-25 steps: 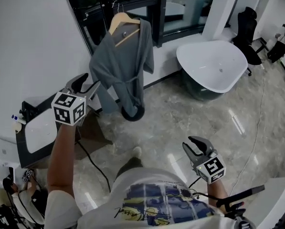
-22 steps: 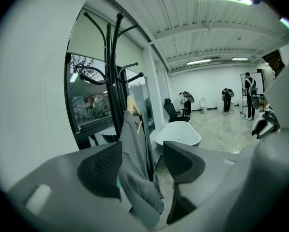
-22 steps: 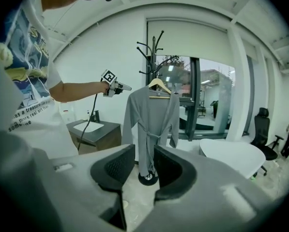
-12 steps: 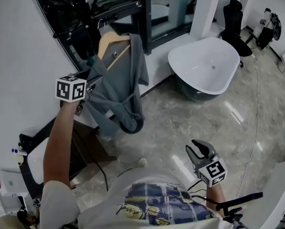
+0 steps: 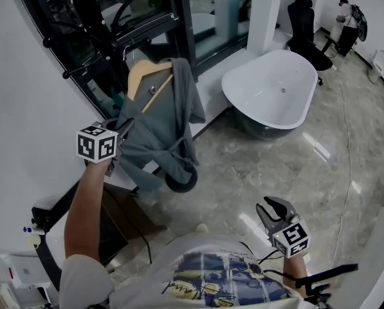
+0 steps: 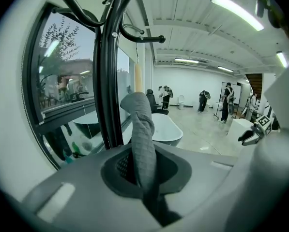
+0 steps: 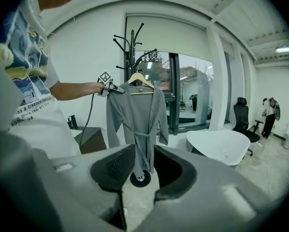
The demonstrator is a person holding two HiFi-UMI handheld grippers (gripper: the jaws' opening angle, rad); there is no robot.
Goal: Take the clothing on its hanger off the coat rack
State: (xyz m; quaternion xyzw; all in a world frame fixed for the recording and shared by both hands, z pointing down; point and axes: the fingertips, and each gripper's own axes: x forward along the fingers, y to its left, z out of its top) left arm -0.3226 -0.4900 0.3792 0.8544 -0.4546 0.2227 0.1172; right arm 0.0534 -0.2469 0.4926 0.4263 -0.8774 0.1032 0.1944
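Observation:
A grey robe (image 5: 163, 131) hangs on a wooden hanger (image 5: 146, 76) from the black coat rack (image 5: 95, 18). My left gripper (image 5: 118, 131) is raised at the robe's left shoulder and is shut on a fold of its cloth (image 6: 143, 139), right beside the rack's pole (image 6: 108, 81). In the right gripper view the whole robe (image 7: 137, 115) shows, with its hanger (image 7: 141, 79) hooked on the rack and the left gripper (image 7: 116, 87) at the shoulder. My right gripper (image 5: 273, 210) hangs low at the right, far from the robe, open and holding nothing.
A white bathtub (image 5: 272, 89) stands to the right of the rack, with a black office chair (image 5: 304, 18) beyond it. The rack's round black base (image 5: 181, 182) rests on the marble floor. A dark cabinet (image 5: 114, 217) with a cable sits below my left arm.
My left gripper rose from low beside the robe, where it stood open, up to the robe's shoulder and closed on the cloth. The right gripper stayed low.

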